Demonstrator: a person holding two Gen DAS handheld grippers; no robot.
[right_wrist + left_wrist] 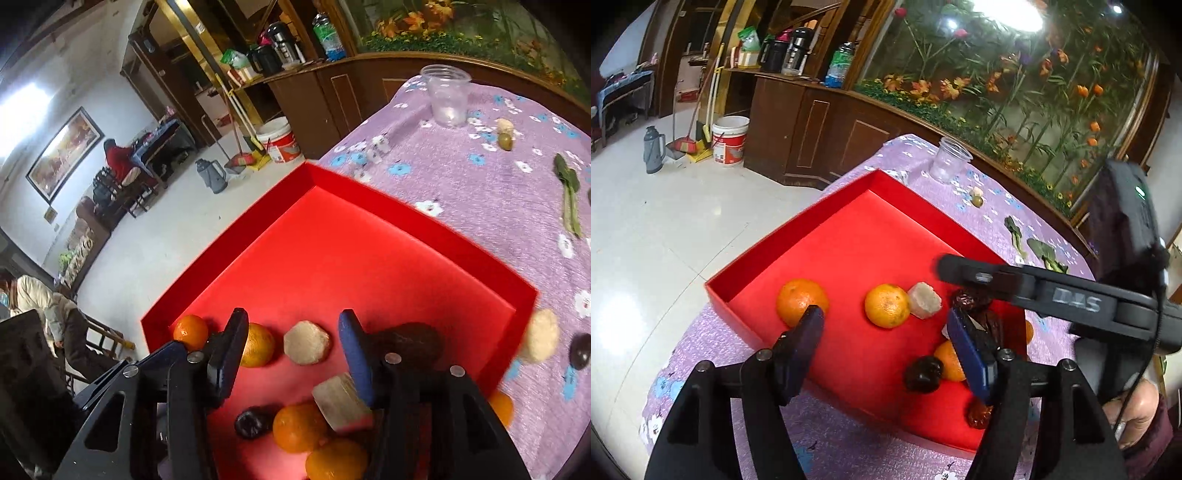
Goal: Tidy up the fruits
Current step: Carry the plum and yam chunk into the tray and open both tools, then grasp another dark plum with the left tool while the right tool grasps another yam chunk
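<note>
Red box (424,236): smooth matt card, looks like paper board w/ faint sheen. Bench cloth (480,177): lilac fabric, fine ribbed weave, printed flowers, matt. Oranges (886,305): pitted peel, slight gloss. Pale chunk (306,342): rough, fibrous, dull. Dark fruit (922,373): wrinkled, shiny skin. Cup (447,94): clear thin plastic. Left gripper (886,350): black matt plastic arms, metal pins, blue rubbery pads. Cabinet (812,125): dark varnished wood, semi-gloss. Floor (665,221): glossy pale tile.
</note>
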